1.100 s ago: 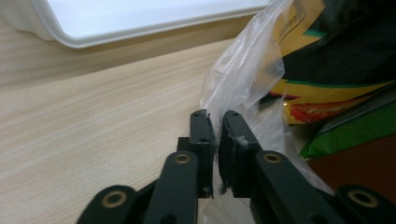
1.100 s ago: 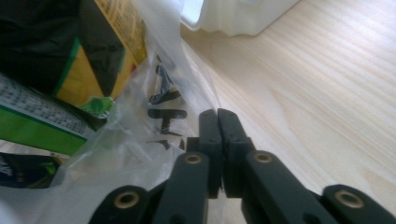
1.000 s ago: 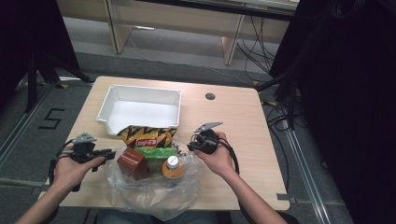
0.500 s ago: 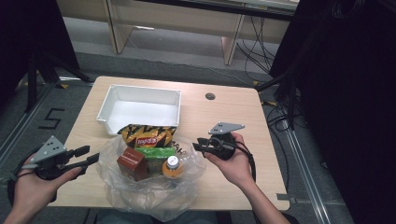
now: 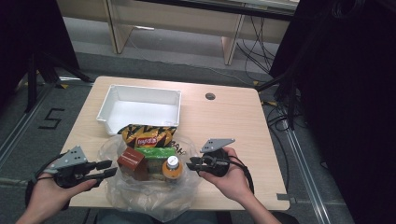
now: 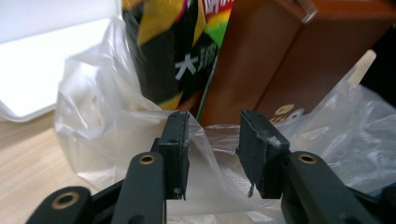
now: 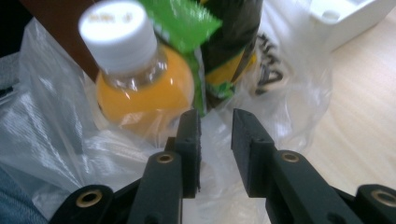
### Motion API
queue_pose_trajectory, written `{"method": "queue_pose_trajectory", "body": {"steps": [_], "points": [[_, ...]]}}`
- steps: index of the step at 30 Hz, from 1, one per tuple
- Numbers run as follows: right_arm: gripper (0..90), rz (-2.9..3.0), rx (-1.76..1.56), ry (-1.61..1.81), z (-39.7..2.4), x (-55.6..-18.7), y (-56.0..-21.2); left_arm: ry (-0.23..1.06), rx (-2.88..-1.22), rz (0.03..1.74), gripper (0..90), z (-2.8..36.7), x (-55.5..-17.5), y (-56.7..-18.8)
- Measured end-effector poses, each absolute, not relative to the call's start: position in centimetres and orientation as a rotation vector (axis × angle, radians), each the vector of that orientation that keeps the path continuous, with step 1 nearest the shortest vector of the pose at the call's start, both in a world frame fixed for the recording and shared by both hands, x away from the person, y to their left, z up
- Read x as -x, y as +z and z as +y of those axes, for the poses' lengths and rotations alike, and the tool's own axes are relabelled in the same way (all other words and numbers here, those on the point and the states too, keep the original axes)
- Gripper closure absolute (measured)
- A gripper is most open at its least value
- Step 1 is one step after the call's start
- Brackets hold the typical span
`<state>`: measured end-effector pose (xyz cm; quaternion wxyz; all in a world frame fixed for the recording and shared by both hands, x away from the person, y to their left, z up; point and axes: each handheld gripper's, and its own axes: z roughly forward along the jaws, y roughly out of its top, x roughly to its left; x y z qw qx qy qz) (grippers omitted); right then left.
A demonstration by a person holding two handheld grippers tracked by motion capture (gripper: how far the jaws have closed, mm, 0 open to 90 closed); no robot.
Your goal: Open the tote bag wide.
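Note:
A clear plastic bag (image 5: 140,200) lies open at the table's near edge. It holds a yellow-black chip bag (image 5: 147,135), a brown carton (image 5: 132,162), a green packet (image 5: 156,154) and an orange juice bottle (image 5: 173,169). My left gripper (image 5: 111,169) is at the bag's left side, open. Its jaws have just been closing, with loose bag film (image 6: 210,163) in the gap and the carton (image 6: 280,51) beyond. My right gripper (image 5: 189,164) is at the bag's right side, also open. Its jaws have just been closing a little, with bag film between them below the bottle (image 7: 135,79).
An empty white tray (image 5: 105,112) stands behind the bag, touching the chip bag's top end. A small round hole (image 5: 210,96) is in the tabletop at the back right. Bare wood lies right of my right hand. Dark equipment and cables surround the table.
Both hands have drawn back toward the near edge. The left one swung out to the left and came back in, and the right one shifted slightly right. The bag and its contents stayed put.

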<state>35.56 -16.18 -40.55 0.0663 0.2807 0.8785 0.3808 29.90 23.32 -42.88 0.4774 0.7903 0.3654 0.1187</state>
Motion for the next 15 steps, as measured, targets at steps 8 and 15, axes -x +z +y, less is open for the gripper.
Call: {"method": "queue_pose_trajectory", "body": {"steps": [8,15], "points": [[73.4,2.71,-0.876,1.092,-15.6,-35.6,-43.2,0.22,-2.041,0.939,63.0,22.4,-30.8,-46.4],[72.9,2.724,-0.929,1.049,-15.7,-35.9,-44.9,0.178,-2.071,1.004,63.8,22.4,-31.0,-47.9]]}}
